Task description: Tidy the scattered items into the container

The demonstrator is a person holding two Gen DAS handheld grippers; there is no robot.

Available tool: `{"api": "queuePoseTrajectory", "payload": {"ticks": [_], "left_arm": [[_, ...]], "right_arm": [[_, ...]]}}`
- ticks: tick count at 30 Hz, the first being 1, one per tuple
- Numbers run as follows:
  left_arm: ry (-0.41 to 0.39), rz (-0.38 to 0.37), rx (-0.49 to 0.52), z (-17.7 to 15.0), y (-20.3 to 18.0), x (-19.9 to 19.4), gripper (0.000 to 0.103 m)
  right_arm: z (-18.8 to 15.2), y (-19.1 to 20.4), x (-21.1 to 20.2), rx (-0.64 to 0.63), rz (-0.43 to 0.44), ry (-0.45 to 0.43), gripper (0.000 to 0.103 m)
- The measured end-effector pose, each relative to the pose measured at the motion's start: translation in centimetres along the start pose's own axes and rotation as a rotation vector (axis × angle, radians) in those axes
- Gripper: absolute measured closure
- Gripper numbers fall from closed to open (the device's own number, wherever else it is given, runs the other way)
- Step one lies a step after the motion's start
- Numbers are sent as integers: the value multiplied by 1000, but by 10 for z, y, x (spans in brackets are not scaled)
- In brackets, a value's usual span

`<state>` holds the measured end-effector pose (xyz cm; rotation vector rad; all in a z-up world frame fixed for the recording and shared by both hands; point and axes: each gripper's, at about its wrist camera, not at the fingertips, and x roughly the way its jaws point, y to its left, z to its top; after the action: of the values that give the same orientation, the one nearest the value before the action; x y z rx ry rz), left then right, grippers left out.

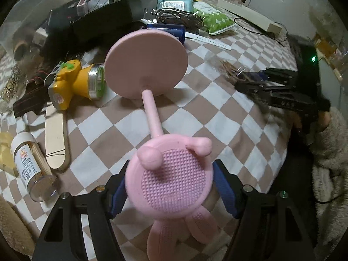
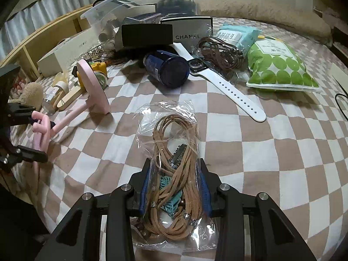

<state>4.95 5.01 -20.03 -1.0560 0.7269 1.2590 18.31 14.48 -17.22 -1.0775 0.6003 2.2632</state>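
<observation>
**Readable text on the bed**

You can read "CHANEL" on the white box [image 2: 188, 30], at about twelve o'clock in the right wrist view. The toothpick jar [image 1: 29, 165], near eight o'clock in the left wrist view, carries a printed label with a QR-like code, probably too small to read. The green dotted pack [image 2: 280, 65] has blurred print.
</observation>
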Motion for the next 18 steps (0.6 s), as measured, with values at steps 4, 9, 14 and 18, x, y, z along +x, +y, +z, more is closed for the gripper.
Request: {"api": "queuePoseTrajectory", "payload": {"ticks": [4,9,14,18], "left_arm": [[-53,45,31,4,9,-28,25],[-104,105,-2,12,26,-50,25],[-35,154,57,15,16,-33,25],[37,218,62,16,18,-14,23]], "right_arm": [[-1,-3,1,12,11,-6,64],[-2,-4,3,14,16,-13,64],[-2,-5,4,17,22,-17,64],[-3,-7,4,24,30,-21,64]]}}
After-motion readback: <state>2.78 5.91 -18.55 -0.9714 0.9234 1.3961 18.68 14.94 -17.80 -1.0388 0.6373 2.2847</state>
